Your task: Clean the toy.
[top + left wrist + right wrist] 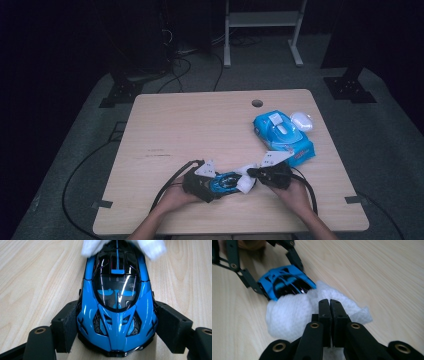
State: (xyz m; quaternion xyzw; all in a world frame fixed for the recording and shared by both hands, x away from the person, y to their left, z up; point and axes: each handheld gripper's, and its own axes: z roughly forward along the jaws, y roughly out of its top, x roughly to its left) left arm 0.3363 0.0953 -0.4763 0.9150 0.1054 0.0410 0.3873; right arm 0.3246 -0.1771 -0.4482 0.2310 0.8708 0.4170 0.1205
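Note:
A glossy blue and black toy car [117, 307] lies on the wooden table near its front edge, also seen as the car [223, 182] from above. My left gripper [117, 330] is shut on the car, its black pads [67, 325] pressing both flanks. A crumpled white wipe [294, 312] drapes over the car's far end, seen as the wipe [246, 183] from above and as the wipe [152, 247] at the top of the left gripper view. My right gripper [329, 303] is shut on the wipe, jaws pressed together with the cloth pinched between them. The right gripper [255, 173] sits just right of the car.
A blue pack of wipes [283, 136] lies at the table's right side with a white lid or cap [302, 121] beside it. A round cable hole [257, 103] is near the far edge. Black cables trail from both grippers toward the front edge.

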